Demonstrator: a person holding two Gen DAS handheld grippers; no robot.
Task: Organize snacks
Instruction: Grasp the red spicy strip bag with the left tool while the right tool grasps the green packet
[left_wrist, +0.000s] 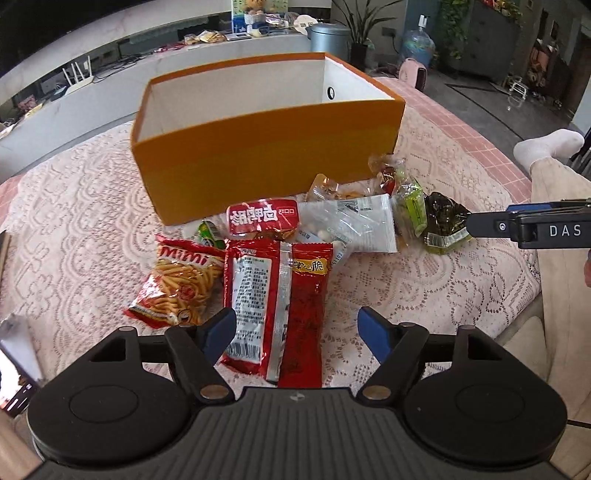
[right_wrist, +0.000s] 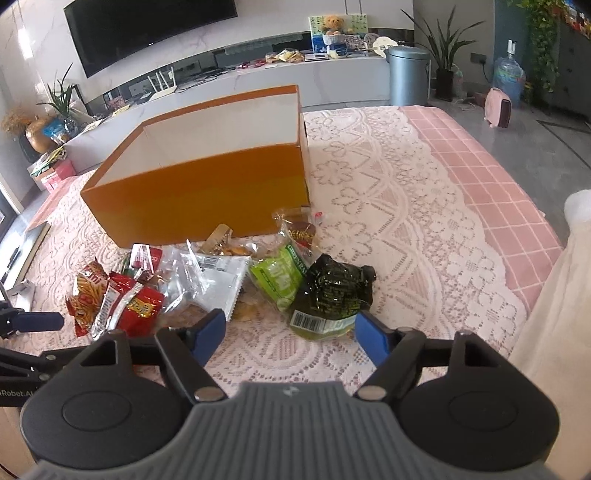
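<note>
An open orange box (left_wrist: 258, 162) (right_wrist: 207, 192) with a white inside stands on the lace-covered table. A pile of snack packets lies in front of it. My left gripper (left_wrist: 297, 332) is open, its jaws on either side of a long red packet (left_wrist: 280, 306). A red Mimi fries bag (left_wrist: 177, 284) lies left of it. My right gripper (right_wrist: 290, 332) is open just before a dark green packet (right_wrist: 328, 295) (left_wrist: 443, 225). A light green packet (right_wrist: 277, 277) and a white packet (right_wrist: 218, 277) lie beside it.
The pink checked cloth (right_wrist: 480, 177) shows at the table's right edge. A grey bin (right_wrist: 408, 74), a TV counter (right_wrist: 258, 77) and plants stand behind. A person's socked foot (left_wrist: 546, 144) is at the right.
</note>
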